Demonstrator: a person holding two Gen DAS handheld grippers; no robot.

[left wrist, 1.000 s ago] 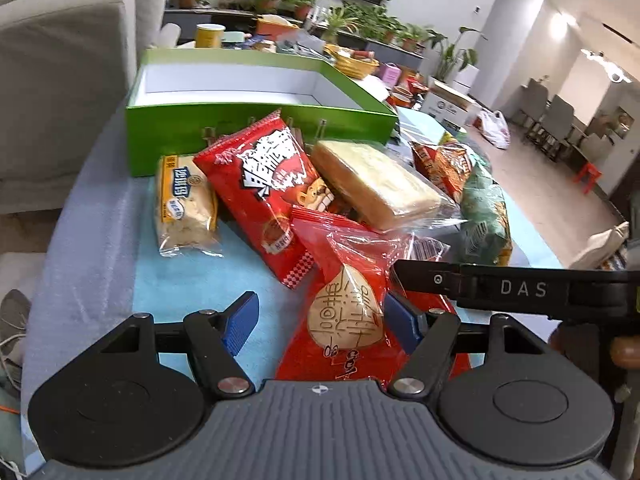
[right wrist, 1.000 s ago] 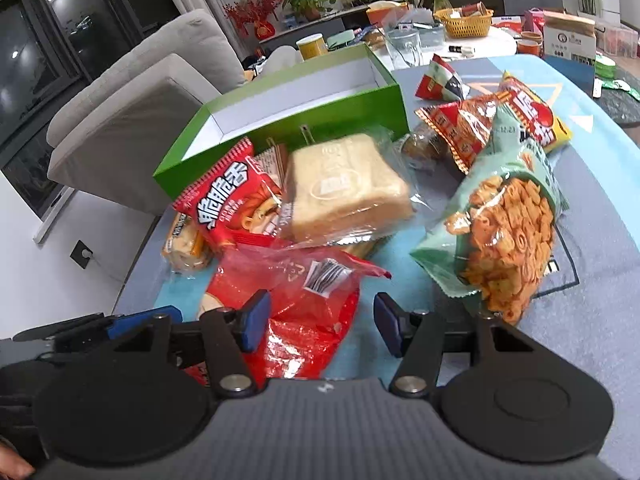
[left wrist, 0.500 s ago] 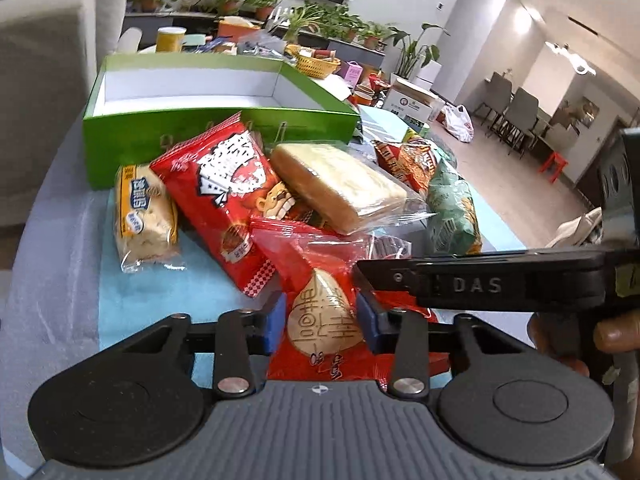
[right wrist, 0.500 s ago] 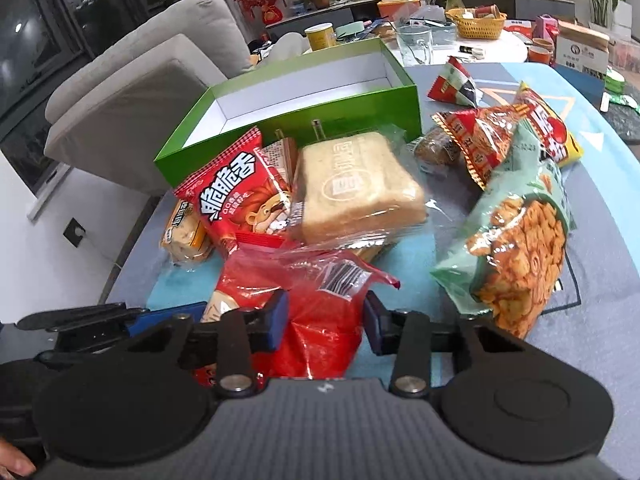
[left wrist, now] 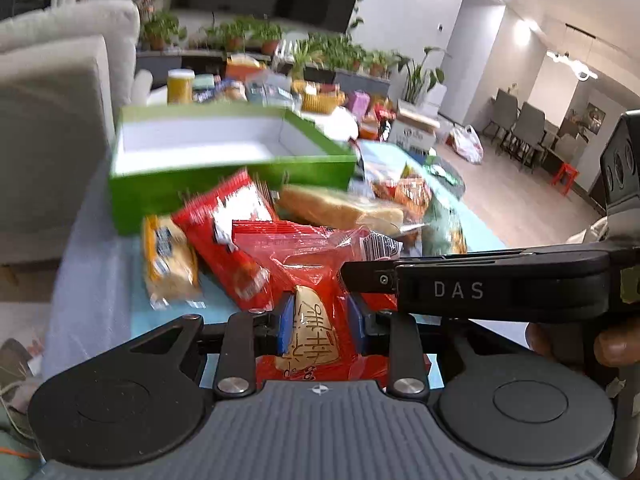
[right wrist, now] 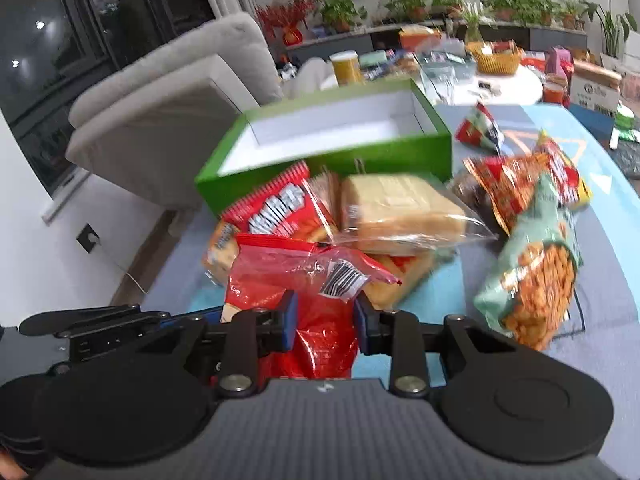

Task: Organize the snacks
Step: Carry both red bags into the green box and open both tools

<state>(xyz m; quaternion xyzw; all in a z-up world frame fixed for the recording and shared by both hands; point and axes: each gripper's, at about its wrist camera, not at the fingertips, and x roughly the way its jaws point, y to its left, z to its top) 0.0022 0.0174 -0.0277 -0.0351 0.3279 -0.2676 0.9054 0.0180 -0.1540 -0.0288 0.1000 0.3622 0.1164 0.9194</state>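
Note:
A red snack bag point(left wrist: 312, 276) with a clear window is gripped from both sides. My left gripper point(left wrist: 320, 326) is shut on its near end, and my right gripper point(right wrist: 325, 320) is shut on the same red snack bag point(right wrist: 304, 280). The bag is lifted off the pile. The open green box point(left wrist: 224, 168) with a white inside stands behind the snacks, and it also shows in the right wrist view point(right wrist: 332, 140). The right gripper's body point(left wrist: 480, 288) crosses the left wrist view on the right.
On the blue mat lie a red chips bag point(right wrist: 276, 208), a wrapped bread loaf point(right wrist: 396, 212), a small yellow cake pack point(left wrist: 168, 260), a green snack bag point(right wrist: 536, 264) and orange packets point(right wrist: 516, 180). A grey sofa point(right wrist: 168, 96) stands left of the table.
Both grippers closed on the red snack bag and lifted it up off the pile. The view is blurred by the motion.

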